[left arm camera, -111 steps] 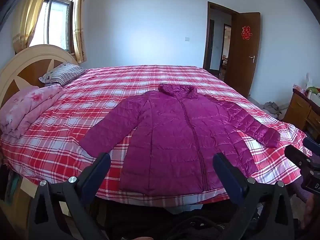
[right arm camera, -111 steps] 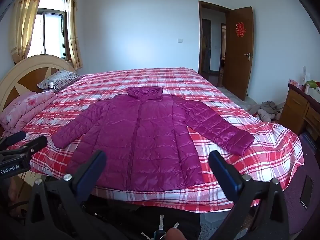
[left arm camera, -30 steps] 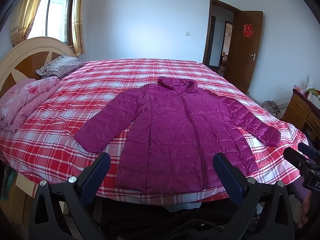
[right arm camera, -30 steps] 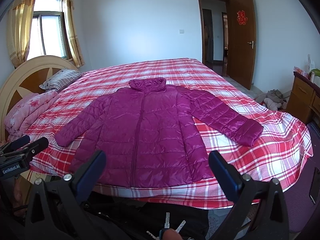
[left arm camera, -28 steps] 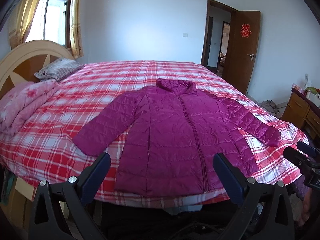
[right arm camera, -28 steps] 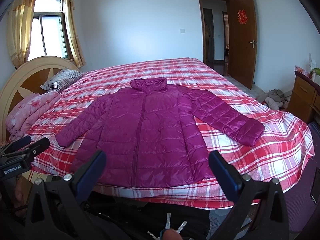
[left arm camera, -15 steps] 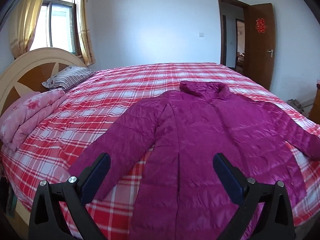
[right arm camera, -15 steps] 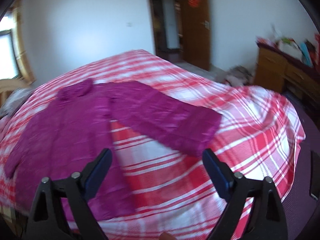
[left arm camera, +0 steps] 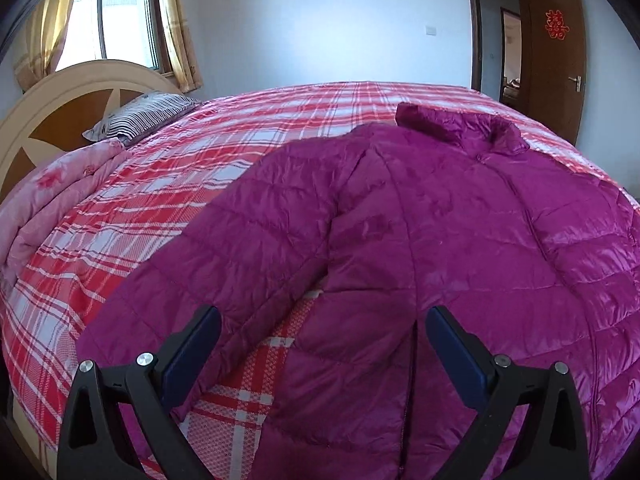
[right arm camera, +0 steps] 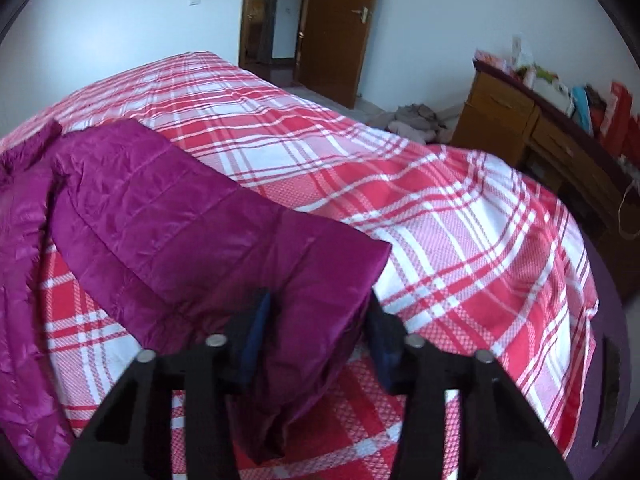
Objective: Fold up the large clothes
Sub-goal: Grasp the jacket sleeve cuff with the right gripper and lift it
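A magenta quilted puffer jacket (left arm camera: 460, 240) lies front-up on the red-and-white plaid bedspread (left arm camera: 192, 184), filling the centre and right of the left wrist view, its collar toward the upper right. The left hand-held gripper (left arm camera: 322, 344) sits low in that frame with its blue-padded fingers (left arm camera: 192, 344) spread wide apart, above the gap between the near sleeve and the jacket's body, holding nothing. In the right wrist view, the right hand-held gripper (right arm camera: 316, 332) at lower centre has its fingers drawn in against the cuff end of the jacket's other sleeve (right arm camera: 192, 216), pinching the fabric. A wooden dresser (right arm camera: 560, 148) stands at the upper right, a wooden door (right arm camera: 340, 28) at top centre.
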A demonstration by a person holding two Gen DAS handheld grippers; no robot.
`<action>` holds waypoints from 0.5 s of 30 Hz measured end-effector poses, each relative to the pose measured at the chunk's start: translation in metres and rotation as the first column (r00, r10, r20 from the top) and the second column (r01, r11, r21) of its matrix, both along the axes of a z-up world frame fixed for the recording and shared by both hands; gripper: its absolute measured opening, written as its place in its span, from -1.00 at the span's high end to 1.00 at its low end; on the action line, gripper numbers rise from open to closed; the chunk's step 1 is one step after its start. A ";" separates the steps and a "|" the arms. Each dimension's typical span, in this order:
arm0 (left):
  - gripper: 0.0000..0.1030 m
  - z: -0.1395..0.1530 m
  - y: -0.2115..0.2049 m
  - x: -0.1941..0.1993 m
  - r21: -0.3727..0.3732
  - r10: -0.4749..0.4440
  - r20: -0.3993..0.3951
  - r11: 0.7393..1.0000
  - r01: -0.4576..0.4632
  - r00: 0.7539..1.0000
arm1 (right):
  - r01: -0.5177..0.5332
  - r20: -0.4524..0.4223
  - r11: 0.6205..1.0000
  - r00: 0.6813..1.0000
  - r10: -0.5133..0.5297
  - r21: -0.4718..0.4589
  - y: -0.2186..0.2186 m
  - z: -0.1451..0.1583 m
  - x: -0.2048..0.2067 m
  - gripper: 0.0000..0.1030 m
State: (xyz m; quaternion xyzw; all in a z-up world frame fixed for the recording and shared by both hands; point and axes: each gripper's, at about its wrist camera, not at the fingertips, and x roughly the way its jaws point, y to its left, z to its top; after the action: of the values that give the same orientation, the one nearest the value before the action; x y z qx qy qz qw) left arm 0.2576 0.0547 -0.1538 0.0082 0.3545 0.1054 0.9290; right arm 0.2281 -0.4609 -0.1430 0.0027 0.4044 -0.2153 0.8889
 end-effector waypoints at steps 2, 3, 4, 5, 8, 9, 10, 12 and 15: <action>-0.98 -0.001 -0.001 -0.001 -0.006 -0.005 0.000 1.000 0.005 1.000 | -0.037 0.000 0.999 0.999 0.037 -0.005 0.003 0.001 0.002 0.67; -0.98 0.000 0.000 -0.002 -0.013 -0.004 0.004 1.000 0.004 1.000 | -0.046 -0.003 0.999 0.999 0.046 -0.001 0.002 0.003 0.003 0.70; -0.98 0.003 0.000 -0.004 -0.023 -0.004 0.010 1.000 0.004 1.000 | -0.047 0.000 0.999 0.999 0.047 0.000 -0.001 0.007 0.006 0.72; -0.98 0.004 0.001 -0.005 -0.032 -0.003 0.016 0.999 0.004 1.000 | -0.046 0.006 0.999 0.999 0.046 -0.003 -0.003 0.013 0.008 0.74; -0.98 0.010 0.002 -0.010 -0.047 -0.007 0.036 0.999 0.008 0.999 | -0.028 0.053 0.999 0.998 0.030 -0.033 -0.011 0.045 0.019 0.75; -0.98 0.012 0.002 -0.012 -0.052 -0.009 0.041 0.999 0.011 0.999 | -0.021 0.088 0.998 0.996 0.026 -0.057 -0.014 0.067 0.024 0.75; -0.98 0.013 0.003 -0.012 -0.057 -0.012 0.044 0.998 0.014 0.999 | -0.018 0.115 0.997 0.993 0.027 -0.077 -0.015 0.082 0.031 0.76; -0.98 0.014 0.003 -0.013 -0.070 -0.017 0.045 0.997 0.020 0.999 | -0.024 0.166 0.991 0.985 0.046 -0.132 -0.008 0.113 0.041 0.76; -0.98 0.016 0.003 -0.016 -0.089 -0.023 0.050 0.996 0.028 0.998 | -0.073 0.255 0.969 0.958 0.135 -0.237 0.028 0.167 0.055 0.77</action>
State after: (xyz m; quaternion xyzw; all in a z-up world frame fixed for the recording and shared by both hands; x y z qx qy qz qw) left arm 0.2415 0.0580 -0.1380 -0.0317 0.3358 0.0776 0.9382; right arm 0.2827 -0.4333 0.0237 -0.0904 0.2526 -0.2102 0.9401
